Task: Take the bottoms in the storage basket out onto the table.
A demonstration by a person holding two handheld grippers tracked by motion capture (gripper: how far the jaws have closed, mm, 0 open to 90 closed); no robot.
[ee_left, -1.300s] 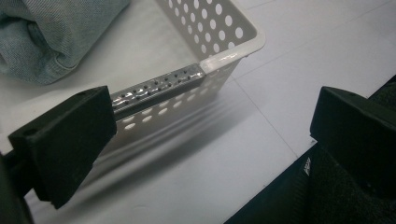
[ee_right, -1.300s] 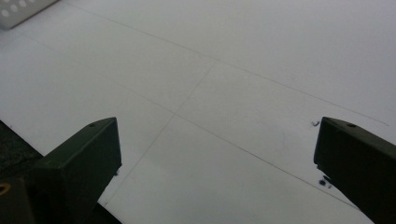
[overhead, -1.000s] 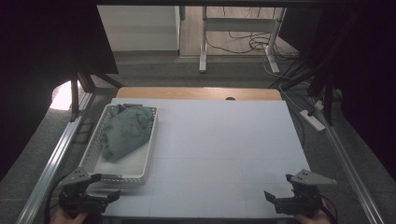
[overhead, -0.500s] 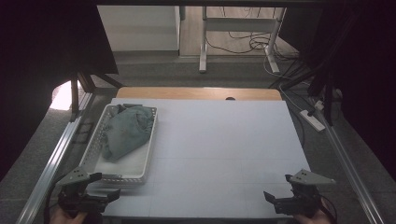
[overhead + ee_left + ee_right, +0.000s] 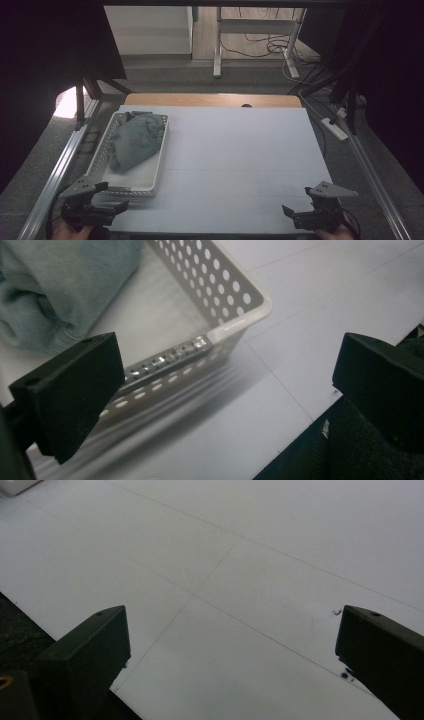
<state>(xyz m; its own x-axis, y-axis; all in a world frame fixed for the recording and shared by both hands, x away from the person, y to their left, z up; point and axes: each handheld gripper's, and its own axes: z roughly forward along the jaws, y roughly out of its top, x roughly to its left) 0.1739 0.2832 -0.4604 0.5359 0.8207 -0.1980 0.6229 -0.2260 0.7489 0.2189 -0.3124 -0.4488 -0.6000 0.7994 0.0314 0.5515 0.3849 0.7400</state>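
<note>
I count one white perforated basket (image 5: 156, 165) and one grey-green cloth (image 5: 135, 140), bunched in the basket's far half, at the left of the high view. The basket's long axis runs from the lower edge toward the top of the frame. My left tongs (image 5: 107, 209) hover wide open just beside its near corner (image 5: 260, 302); my right tongs (image 5: 295, 216), also wide, sit lower right over bare tabletop (image 5: 240, 150), well apart from the basket.

One white basket (image 5: 152, 172) holding one grey-green cloth (image 5: 136, 141) sits on the one white worktop (image 5: 240, 165), with two grippers, left (image 5: 107, 210) and right (image 5: 295, 214).
</note>
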